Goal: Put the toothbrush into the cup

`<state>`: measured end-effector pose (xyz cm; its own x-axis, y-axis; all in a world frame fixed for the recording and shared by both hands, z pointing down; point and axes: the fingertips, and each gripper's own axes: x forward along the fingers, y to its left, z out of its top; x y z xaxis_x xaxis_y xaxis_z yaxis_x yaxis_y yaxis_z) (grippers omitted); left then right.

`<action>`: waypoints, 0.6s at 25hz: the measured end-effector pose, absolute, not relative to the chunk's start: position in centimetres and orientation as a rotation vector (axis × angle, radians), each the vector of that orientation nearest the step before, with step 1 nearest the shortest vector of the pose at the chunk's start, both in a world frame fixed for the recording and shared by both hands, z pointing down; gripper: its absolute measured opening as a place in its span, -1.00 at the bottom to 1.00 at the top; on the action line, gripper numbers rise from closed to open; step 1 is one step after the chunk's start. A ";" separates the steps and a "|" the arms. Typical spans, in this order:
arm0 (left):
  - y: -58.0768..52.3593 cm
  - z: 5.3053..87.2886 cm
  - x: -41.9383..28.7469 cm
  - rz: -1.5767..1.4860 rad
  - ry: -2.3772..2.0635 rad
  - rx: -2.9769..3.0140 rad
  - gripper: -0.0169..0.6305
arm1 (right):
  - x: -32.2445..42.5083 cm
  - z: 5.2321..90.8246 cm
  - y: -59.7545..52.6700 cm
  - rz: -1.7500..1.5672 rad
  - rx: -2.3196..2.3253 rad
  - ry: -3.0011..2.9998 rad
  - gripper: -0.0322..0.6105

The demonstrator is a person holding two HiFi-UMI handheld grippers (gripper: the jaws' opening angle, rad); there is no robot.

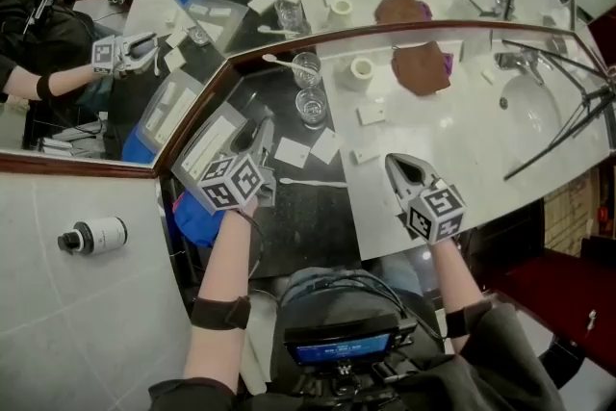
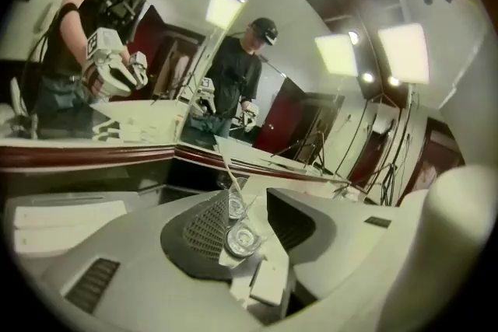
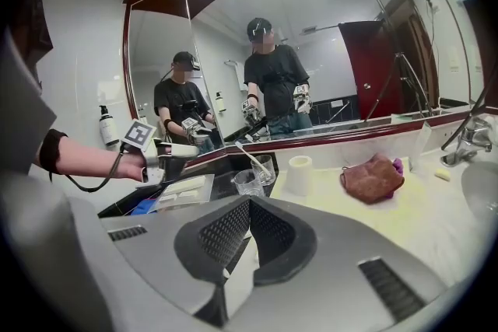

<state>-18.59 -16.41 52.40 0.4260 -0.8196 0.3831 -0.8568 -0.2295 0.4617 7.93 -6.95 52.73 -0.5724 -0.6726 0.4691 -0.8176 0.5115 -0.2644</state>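
Note:
Two clear glass cups stand on the dark counter by the mirror, the far cup (image 1: 306,67) and the near cup (image 1: 311,106). A white toothbrush (image 1: 280,63) leans out of the far cup. A second white toothbrush (image 1: 313,181) lies flat on the counter, just right of my left gripper (image 1: 263,128). That gripper is open with nothing between its pads; in the left gripper view both cups (image 2: 243,239) show beyond the gap. My right gripper (image 1: 393,159) is shut and empty over the pale marble. In the right gripper view the cups (image 3: 264,166) stand ahead and left.
A white roll (image 1: 361,69), a brown cloth (image 1: 421,67) and small white packets (image 1: 371,115) lie on the marble. The sink (image 1: 534,115) with its faucet (image 1: 520,61) is at the right, crossed by tripod legs (image 1: 568,130). A tray (image 1: 207,147) sits left of my left gripper.

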 end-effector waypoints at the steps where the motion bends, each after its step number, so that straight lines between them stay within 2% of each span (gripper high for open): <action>1: -17.5 52.6 -18.3 0.008 -1.389 2.033 -0.43 | 7.9 52.9 -6.8 0.676 1.250 -2.456 -0.87; 8: -24.2 54.8 -18.0 -0.336 -1.301 1.843 -0.20 | 9.4 55.3 -6.1 0.735 1.319 -2.433 -0.87; 15: -28.3 58.6 -17.5 -0.419 -1.280 1.728 -0.19 | 11.7 56.7 -5.8 0.788 1.399 -2.390 -0.87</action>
<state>-17.49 -28.30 58.56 0.4022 -0.8844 0.2369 -0.5728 -0.0412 0.8187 11.71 -5.78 56.71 -0.5019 -0.7218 0.4766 -0.8637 0.3887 -0.3209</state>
